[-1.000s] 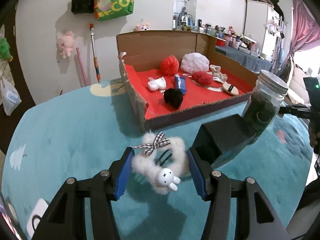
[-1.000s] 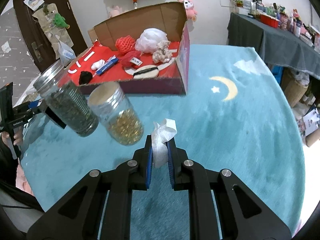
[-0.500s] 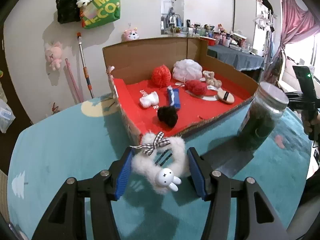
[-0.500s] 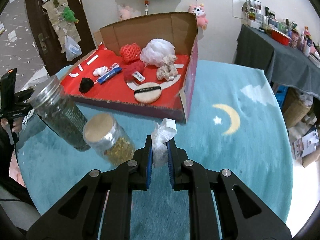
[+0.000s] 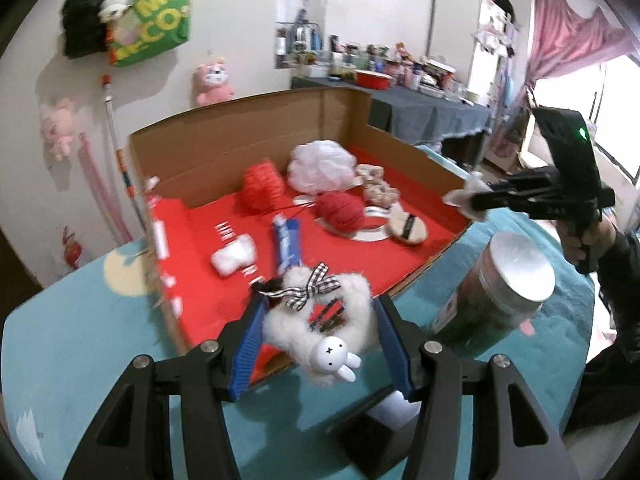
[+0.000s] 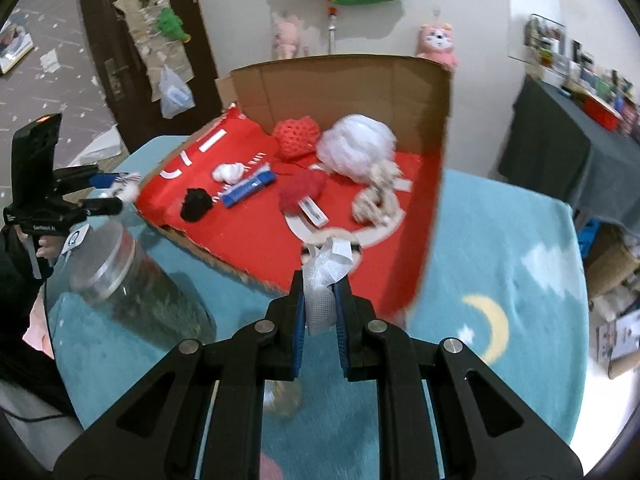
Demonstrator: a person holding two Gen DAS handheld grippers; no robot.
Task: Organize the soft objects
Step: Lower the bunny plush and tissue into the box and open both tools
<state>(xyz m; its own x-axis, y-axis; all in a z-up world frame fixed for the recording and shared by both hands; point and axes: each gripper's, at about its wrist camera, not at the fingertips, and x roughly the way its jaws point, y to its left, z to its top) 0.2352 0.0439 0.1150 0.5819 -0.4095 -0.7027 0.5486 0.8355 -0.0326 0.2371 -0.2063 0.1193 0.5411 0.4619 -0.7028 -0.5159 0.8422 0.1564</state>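
Left gripper (image 5: 320,334), half open, clamps a fluffy white scrunchie (image 5: 320,320). Right gripper (image 6: 320,312), nearly closed, pinches white mesh cloth (image 6: 322,292). Far green bag (image 5: 154,12) reads "MEC", "ECO".

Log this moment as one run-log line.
left gripper: shut on fluffy white bunny hair tie | right gripper: shut on white mesh cloth | both near red-lined cardboard box

The left gripper (image 5: 320,340) clamps a fluffy white scrunchie (image 5: 316,320) at lower centre — behind it, mid-frame, the red-lined cardboard box (image 5: 248,152); a lidded jar (image 5: 504,292) stands right.
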